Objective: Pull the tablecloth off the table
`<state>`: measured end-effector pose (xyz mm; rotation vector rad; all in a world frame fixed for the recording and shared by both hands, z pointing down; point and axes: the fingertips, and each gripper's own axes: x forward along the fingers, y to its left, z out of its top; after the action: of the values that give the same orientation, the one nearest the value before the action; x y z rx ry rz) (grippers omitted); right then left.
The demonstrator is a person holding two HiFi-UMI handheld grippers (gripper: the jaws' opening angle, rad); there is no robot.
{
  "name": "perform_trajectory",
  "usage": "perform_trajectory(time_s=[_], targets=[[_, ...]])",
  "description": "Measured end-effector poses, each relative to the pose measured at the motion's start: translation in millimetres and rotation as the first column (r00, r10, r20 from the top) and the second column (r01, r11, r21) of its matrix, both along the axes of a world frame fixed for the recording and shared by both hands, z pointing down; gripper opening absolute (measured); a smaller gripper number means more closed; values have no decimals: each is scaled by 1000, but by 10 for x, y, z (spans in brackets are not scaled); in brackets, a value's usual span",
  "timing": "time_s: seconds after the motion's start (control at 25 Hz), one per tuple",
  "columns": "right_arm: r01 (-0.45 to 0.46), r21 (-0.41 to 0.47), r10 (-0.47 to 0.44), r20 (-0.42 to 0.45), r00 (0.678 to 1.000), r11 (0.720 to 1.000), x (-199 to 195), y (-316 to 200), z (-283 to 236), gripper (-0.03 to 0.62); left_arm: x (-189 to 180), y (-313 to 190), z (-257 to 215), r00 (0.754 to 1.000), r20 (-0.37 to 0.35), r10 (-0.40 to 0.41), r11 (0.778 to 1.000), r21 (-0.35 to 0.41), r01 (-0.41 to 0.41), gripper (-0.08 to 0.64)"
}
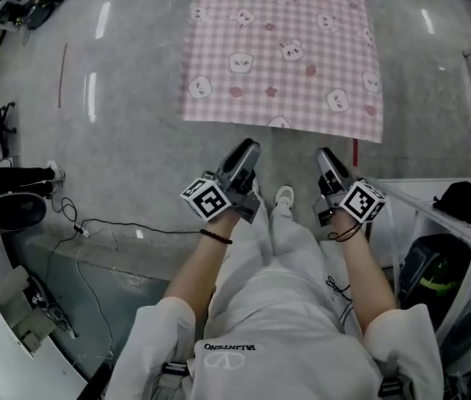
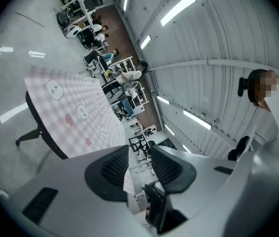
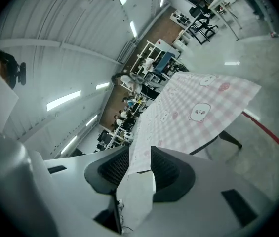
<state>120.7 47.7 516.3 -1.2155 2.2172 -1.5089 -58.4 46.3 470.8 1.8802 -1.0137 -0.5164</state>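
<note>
A pink checked tablecloth (image 1: 285, 48) with small animal faces lies spread over a table ahead of me. Its near edge hangs toward my two grippers. My left gripper (image 1: 248, 147) is at the left part of that edge and my right gripper (image 1: 325, 153) at the right part. In the right gripper view the tablecloth (image 3: 198, 112) runs from the table down between the shut jaws of the right gripper (image 3: 139, 157), with a flap hanging below. In the left gripper view a strip of the tablecloth (image 2: 75, 112) shows in the narrow gap of the left gripper (image 2: 139, 157).
The table stands on black legs (image 2: 28, 135) on a grey floor. A white rack (image 1: 435, 211) with black bags stands at my right. Cables (image 1: 93, 227) and black chairs (image 1: 2, 194) lie at my left. A red tape line (image 1: 354, 151) marks the floor.
</note>
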Motion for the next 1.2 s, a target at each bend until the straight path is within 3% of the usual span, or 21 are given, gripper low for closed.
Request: perform_trajectory(time_s=[0.28,0.52,0.96,1.2], targets=[[-136,-157,147,57,988,978,-21,-110,690,146,-129,-144,737,995,-100,-2,995,-103,-9,127],[-173,-152,187,81,979,973,-51,-314,1109,146,-118,-223,1237,992,-123,17,987,-156,-36,127],[-294,-271,340,142,929,917,28,-364,1814,143,-113,-401,1929,984,-177,-12,979,-201,-25,129],[-310,-212,346,159,925,927,32,-522,1845,132,-138,-515,2103,977,-209,-48,978,-209,3,129]])
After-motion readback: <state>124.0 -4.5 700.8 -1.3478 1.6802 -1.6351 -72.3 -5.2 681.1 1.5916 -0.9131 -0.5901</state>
